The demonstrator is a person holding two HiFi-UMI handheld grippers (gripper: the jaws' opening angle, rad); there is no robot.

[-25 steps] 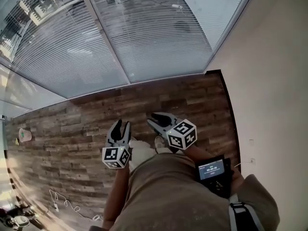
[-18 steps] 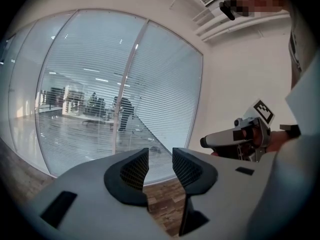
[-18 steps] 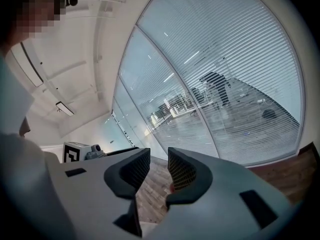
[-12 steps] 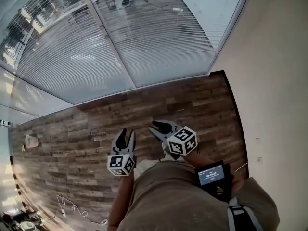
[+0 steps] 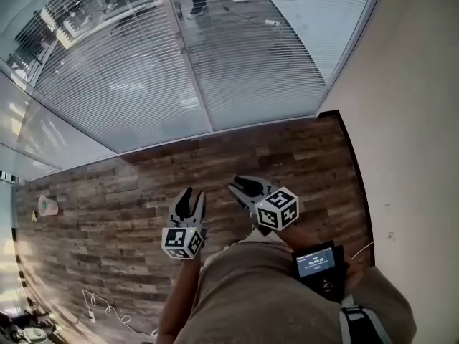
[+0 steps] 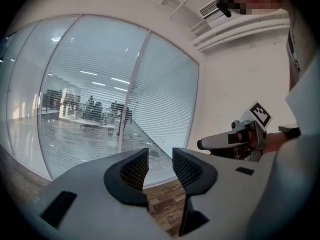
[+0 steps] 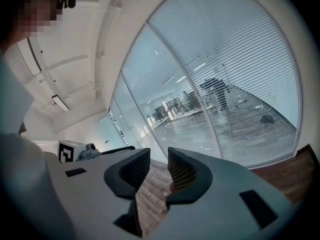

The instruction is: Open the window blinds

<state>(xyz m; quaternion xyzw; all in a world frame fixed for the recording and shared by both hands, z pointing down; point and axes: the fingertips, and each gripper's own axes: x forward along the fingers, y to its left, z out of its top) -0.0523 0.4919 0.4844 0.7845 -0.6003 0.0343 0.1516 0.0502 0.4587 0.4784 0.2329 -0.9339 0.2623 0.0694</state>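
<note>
The window blinds (image 5: 251, 63) hang lowered over the glass panels ahead, across a stretch of wooden plank floor (image 5: 143, 185) and well apart from both tools. Their slats (image 6: 165, 109) lie flat enough that a room beyond shows through them. The left tongs (image 5: 192, 194) are open and empty; between their pads (image 6: 137, 168) only floor and blinds appear. The right tongs (image 5: 239, 185), just beside them, are likewise open with nothing held, and floor shows through their gap (image 7: 159, 156). Both point toward the glass, slightly downward. A white wall (image 5: 409, 120) meets the blinds at the right. A cup (image 5: 47, 205) stands on the floor far to the left.
</note>
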